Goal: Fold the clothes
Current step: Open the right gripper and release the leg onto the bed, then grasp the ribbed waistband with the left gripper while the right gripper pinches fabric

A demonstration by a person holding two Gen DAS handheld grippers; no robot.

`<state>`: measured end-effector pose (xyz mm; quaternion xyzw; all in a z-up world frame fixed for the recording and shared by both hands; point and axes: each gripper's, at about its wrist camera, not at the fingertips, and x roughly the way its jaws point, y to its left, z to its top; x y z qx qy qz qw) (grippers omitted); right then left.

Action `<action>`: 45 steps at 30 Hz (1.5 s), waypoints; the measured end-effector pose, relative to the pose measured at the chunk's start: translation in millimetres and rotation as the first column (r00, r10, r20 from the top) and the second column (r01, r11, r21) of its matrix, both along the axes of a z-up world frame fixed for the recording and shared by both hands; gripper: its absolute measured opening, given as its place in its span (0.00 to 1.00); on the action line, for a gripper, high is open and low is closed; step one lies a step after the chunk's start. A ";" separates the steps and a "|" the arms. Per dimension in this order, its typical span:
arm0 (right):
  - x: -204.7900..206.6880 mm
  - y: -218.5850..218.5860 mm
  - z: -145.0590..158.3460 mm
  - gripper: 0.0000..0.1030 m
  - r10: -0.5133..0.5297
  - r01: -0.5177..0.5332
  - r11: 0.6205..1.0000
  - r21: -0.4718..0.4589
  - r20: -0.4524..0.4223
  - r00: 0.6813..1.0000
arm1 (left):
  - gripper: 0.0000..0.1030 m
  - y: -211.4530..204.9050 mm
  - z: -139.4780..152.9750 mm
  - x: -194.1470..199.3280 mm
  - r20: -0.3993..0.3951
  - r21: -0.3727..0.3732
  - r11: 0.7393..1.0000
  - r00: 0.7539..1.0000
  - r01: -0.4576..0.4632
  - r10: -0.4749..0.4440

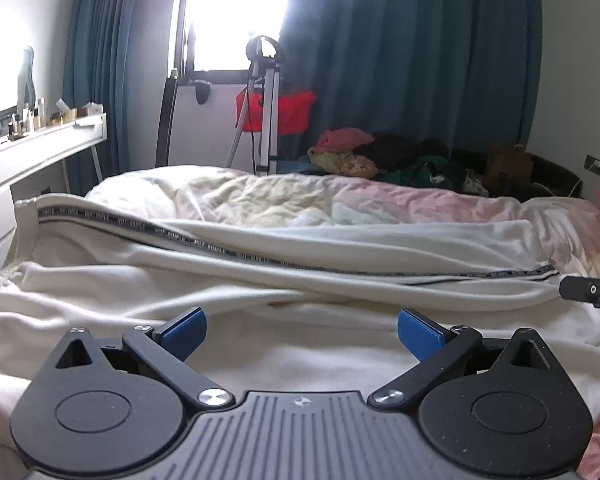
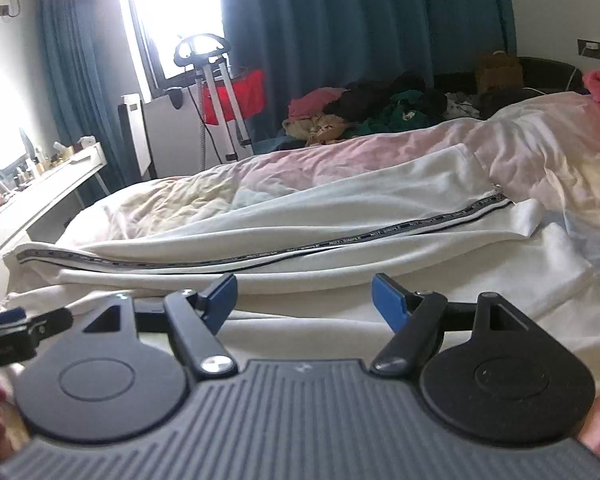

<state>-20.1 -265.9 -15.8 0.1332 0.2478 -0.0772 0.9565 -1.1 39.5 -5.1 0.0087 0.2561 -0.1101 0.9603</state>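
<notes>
White trousers (image 1: 260, 264) with a dark lettered stripe (image 1: 228, 249) down the side lie stretched across the bed (image 1: 440, 204), filling the middle of both views from left to right. In the left wrist view the waistband end sits at the left of the frame and the far end at the right, just beside a bit of the other tool poking in at the right edge.

The left gripper (image 1: 302, 330) sits low in the lower middle of its frame, its blue pads (image 1: 186, 330) spread wide apart with nothing between them, just over the near fold of the cloth. The right gripper (image 2: 304, 300) is likewise spread wide and empty, above the near edge of the trousers in the lower middle of its own frame.

Behind the bed, in the upper middle, a heap of mixed clothes (image 1: 380, 156) lies in front of teal curtains (image 1: 420, 60). A bright window (image 1: 236, 12) glares at the top, with a metal stand (image 1: 266, 112) below it. A white shelf (image 1: 40, 140) with small bottles runs along the left edge.
</notes>
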 end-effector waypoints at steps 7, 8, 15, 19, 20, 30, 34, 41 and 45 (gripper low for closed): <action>-6.5 9.0 -4.5 0.73 -0.018 0.018 1.000 -0.006 -0.004 1.000 | 1.00 -4.7 -4.5 3.0 -0.007 0.025 1.000 1.000 -0.002 0.002; -5.9 10.4 -4.7 0.73 -0.016 0.016 1.000 -0.015 -0.005 1.000 | 1.00 -5.3 -5.8 3.7 -0.011 0.029 1.000 1.000 -0.002 0.003; -3.3 19.4 -3.9 0.73 0.012 -0.012 0.999 -0.040 -0.014 1.000 | 1.00 11.1 -13.0 13.9 -0.040 0.049 0.993 0.993 -0.110 0.112; -0.9 18.0 -4.2 0.73 -0.033 0.030 0.997 -0.075 -0.034 0.999 | 0.99 45.1 -10.6 28.5 -0.054 0.120 0.958 0.962 -0.260 0.268; -0.6 18.9 -4.5 0.73 -0.055 0.051 0.992 -0.112 -0.040 0.998 | 0.99 58.3 -7.4 32.5 -0.067 0.120 0.947 0.949 -0.297 0.307; -16.5 -20.7 2.7 0.73 -0.122 0.122 0.992 0.017 -0.025 0.992 | 0.99 251.8 19.4 43.4 -0.373 -0.084 0.635 0.615 -0.768 0.694; -26.8 -44.4 11.7 0.73 -0.168 0.166 0.981 0.099 0.007 0.986 | 0.99 294.9 9.1 13.3 -0.376 -0.112 0.461 0.467 -0.880 0.800; -54.0 -98.4 15.1 0.73 -0.296 0.280 0.915 0.290 0.013 0.955 | 0.89 325.3 -15.4 -3.9 -0.591 -0.368 0.336 0.497 -0.867 0.635; -74.4 -139.0 9.5 0.73 -0.412 0.394 0.852 0.344 -0.023 0.911 | 0.72 322.9 -16.7 -2.8 -0.588 -0.428 0.367 0.563 -0.826 0.581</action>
